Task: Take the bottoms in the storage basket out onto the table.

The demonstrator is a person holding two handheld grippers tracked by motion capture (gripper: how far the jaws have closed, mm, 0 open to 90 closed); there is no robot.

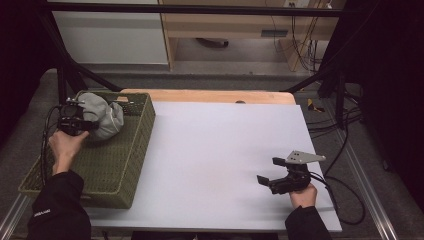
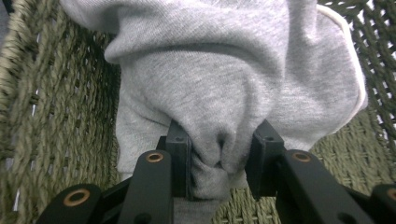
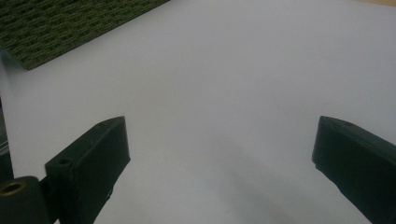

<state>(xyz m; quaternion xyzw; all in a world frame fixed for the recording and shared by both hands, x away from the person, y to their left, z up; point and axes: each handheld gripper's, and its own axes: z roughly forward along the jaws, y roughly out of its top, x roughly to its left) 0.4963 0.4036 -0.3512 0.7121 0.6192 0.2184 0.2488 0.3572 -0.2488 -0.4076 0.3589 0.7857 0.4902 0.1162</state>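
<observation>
We list one white table [image 1: 220, 150]; on it, a green basket [image 1: 127, 165], well apart from our right fingers [image 1: 262, 180].

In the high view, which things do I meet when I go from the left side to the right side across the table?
Left tool pinching the grey cloth in the green woven basket → bare white table surface → right tool, jaws open over the table.

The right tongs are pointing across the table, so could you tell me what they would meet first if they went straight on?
Probably the green basket. The right tongs, jaws open, point left over the bare white table top, and their own view shows the basket's side ahead. Depth is unclear, so they might touch the table top first.
</observation>
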